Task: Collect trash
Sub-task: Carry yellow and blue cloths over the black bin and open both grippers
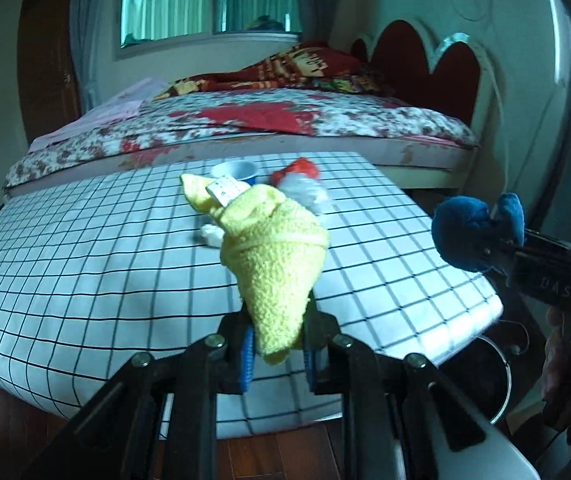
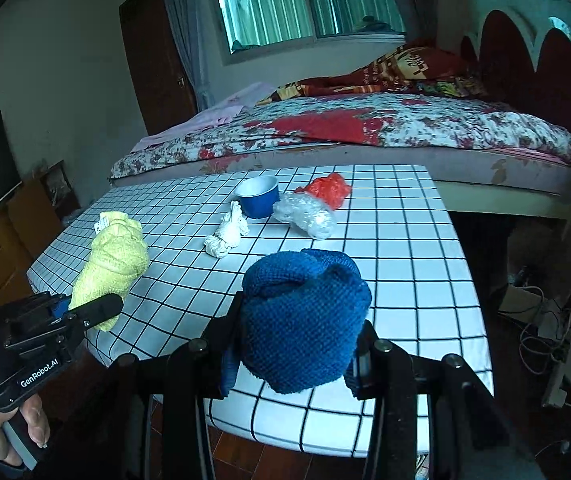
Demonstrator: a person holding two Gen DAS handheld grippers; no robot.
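Both tongs are loaded: the left gripper [image 1: 277,344] is clenched on a yellow cloth [image 1: 273,256], and the right gripper [image 2: 293,364] is clamped on a blue cloth [image 2: 305,320], each bundle standing up out of its jaws above the near edge of the table [image 2: 405,280]. The step in hand looks like carrying these two off. Next they need dropping somewhere, probably the bin [image 1: 481,376] whose rim shows at 4 o'clock under the table corner in the left view.

The rest still lies on the checked top towards 12 o'clock. Largest is a clear plastic wad [image 2: 307,214], then a blue bowl [image 2: 258,196] just at its 10 o'clock. A red bag [image 2: 331,190] touches the wad at 1 o'clock. Smallest is a twisted white tissue [image 2: 227,236], at 7 o'clock of the bowl. All are crumpled and light, easy to pinch.
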